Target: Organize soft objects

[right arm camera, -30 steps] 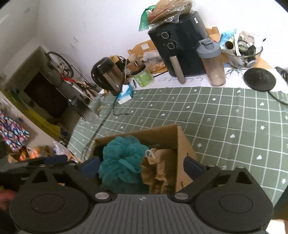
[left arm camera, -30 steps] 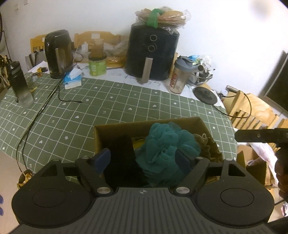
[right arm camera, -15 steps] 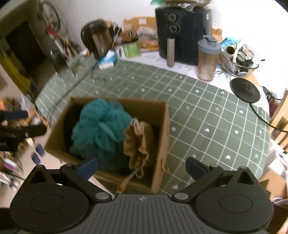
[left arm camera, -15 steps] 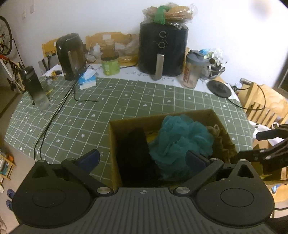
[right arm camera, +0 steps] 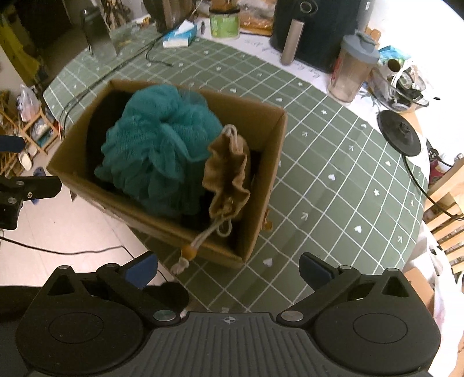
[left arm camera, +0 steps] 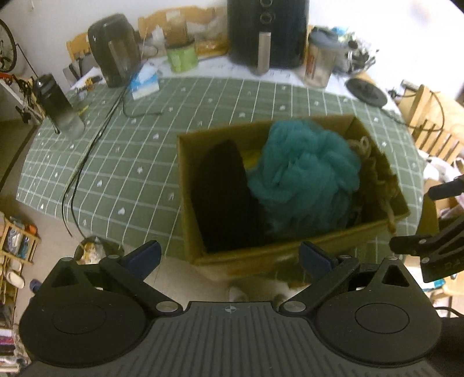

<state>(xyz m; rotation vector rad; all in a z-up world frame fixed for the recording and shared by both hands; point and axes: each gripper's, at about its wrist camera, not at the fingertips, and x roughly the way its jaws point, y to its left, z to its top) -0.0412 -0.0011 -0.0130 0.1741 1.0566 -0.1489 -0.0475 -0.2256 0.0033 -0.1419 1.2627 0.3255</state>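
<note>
Now that both grippers sit higher than before, jaws wide, empty above the box.

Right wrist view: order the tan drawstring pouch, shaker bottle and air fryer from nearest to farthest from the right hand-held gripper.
1. Tan drawstring pouch: in the cardboard box, just ahead of the right hand-held gripper.
2. Shaker bottle: far right on the table.
3. Air fryer: behind the bottle, at the back.

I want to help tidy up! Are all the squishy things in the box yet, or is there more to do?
It looks nearly done. The teal bath pouf, a black soft item and the tan drawstring pouch already sit in the cardboard box. The left gripper and right gripper are both open and hold nothing. Possibly left: the pouch's cord hangs over the box edge, and no other soft things show on the tablecloth.
</note>
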